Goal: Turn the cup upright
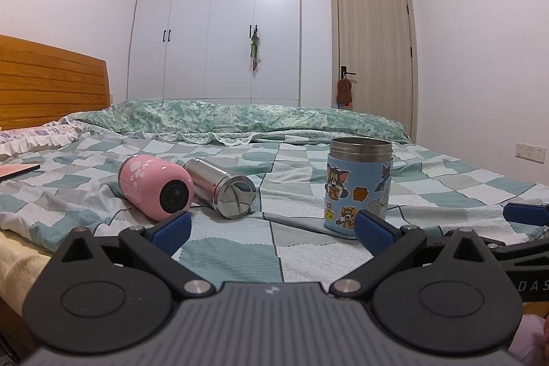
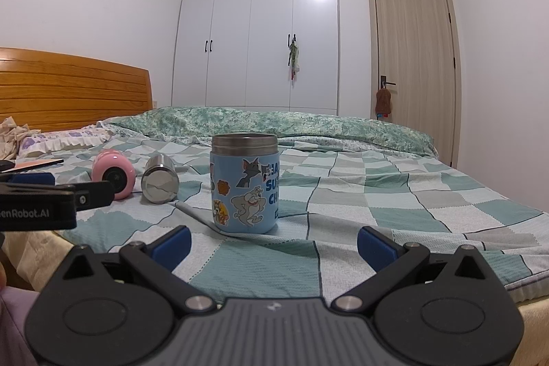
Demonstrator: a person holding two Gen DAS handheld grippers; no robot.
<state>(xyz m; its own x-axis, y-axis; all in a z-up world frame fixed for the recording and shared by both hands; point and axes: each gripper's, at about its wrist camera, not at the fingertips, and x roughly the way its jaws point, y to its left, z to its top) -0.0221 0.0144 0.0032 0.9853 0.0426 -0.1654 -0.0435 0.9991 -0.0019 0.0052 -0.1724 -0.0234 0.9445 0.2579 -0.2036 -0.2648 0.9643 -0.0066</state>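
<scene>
A blue cartoon-sticker cup (image 1: 358, 184) with a steel rim stands upright on the checked bedspread (image 1: 240, 249); it also shows in the right wrist view (image 2: 244, 182). A pink cup (image 1: 156, 189) and a steel cup (image 1: 221, 187) lie on their sides to its left, bases toward me, also in the right wrist view as pink (image 2: 111, 174) and steel (image 2: 159, 179). My left gripper (image 1: 272, 230) is open and empty, short of the lying cups. My right gripper (image 2: 273, 244) is open and empty, just short of the blue cup.
A rolled green quilt (image 1: 240, 119) lies across the far side of the bed. A wooden headboard (image 1: 51, 84) and pillow (image 1: 34, 139) are at left, with a flat book (image 1: 17, 172). White wardrobe (image 1: 219, 23) and door (image 1: 374, 40) stand behind.
</scene>
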